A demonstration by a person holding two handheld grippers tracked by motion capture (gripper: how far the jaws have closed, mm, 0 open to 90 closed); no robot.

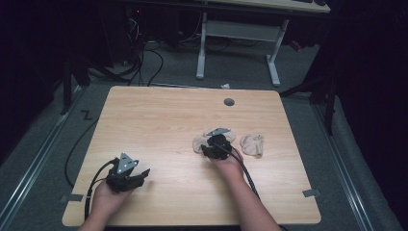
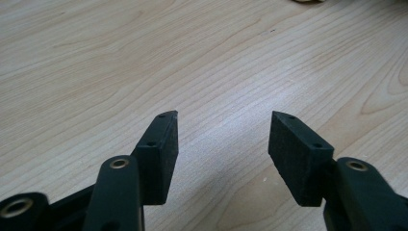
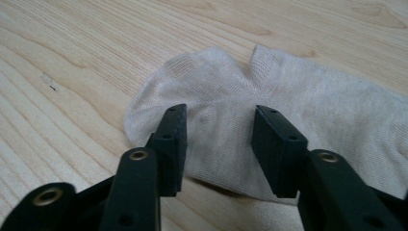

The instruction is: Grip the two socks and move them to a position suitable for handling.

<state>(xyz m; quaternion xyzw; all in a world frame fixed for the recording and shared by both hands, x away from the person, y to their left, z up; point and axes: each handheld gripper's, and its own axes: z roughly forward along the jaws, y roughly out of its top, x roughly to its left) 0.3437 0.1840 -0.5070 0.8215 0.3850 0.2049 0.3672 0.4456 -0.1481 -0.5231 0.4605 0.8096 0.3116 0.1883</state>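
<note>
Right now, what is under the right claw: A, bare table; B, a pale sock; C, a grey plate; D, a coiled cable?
B: in the right gripper view the right claw stands over a pale sock lying flat on the wooden table, jaws apart with the fabric showing between them.

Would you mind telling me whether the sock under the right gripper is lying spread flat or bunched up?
Spread flat: the beige sock lies smooth on the wooden table, with the right gripper poised over it, jaws apart.
</note>
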